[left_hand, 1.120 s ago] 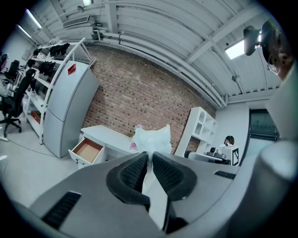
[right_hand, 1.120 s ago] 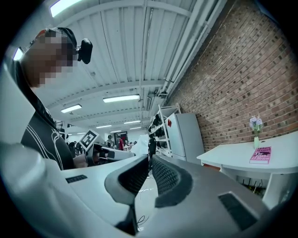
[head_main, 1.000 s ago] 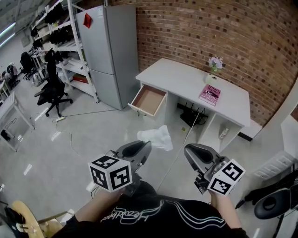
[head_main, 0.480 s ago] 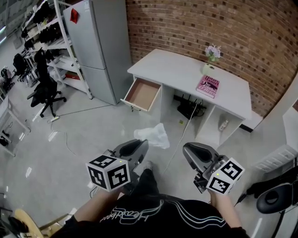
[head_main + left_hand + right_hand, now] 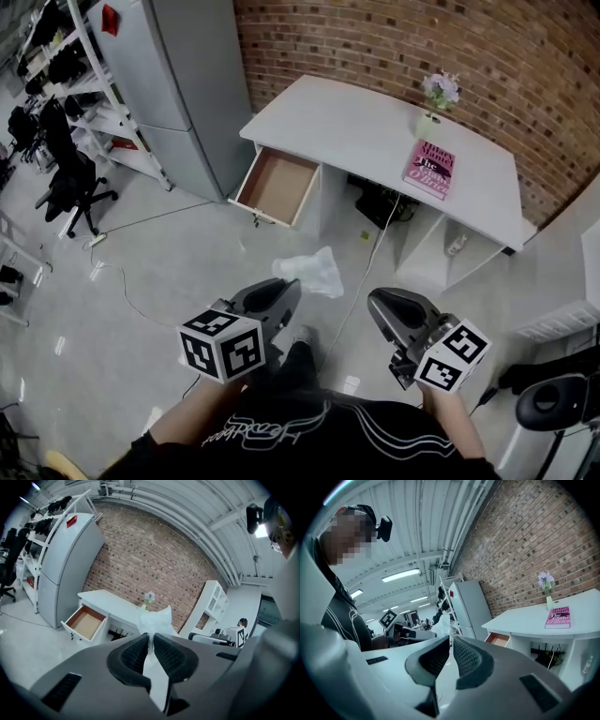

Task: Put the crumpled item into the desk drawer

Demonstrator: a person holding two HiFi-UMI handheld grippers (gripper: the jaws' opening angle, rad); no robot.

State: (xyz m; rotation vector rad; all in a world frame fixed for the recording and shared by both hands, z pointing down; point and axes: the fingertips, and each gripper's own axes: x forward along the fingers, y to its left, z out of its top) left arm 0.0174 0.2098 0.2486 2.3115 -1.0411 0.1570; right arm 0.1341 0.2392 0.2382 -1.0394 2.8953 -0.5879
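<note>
A crumpled white item [image 5: 310, 271] hangs above the floor, pinched by my left gripper [image 5: 284, 291], which is shut on its near edge. In the left gripper view the crumpled item [image 5: 155, 619] sticks up past the left gripper [image 5: 151, 641]. The white desk [image 5: 375, 127] stands ahead against the brick wall. Its drawer [image 5: 277, 186] is pulled out at the left end and shows a bare brown bottom. The drawer [image 5: 86, 623] lies ahead and to the left of the held item. My right gripper [image 5: 382, 306] is shut with nothing in it, to the right of the item.
A pink book [image 5: 432, 169] and a small flower vase [image 5: 434, 106] sit on the desk. A grey fridge [image 5: 173, 75] stands left of the desk, with shelving and an office chair [image 5: 66, 178] further left. A cable [image 5: 370, 272] runs over the floor from under the desk.
The desk and open drawer have come nearer and lower in the head view as the person walks towards them. Both grippers keep their pose, and the crumpled item stays held.
</note>
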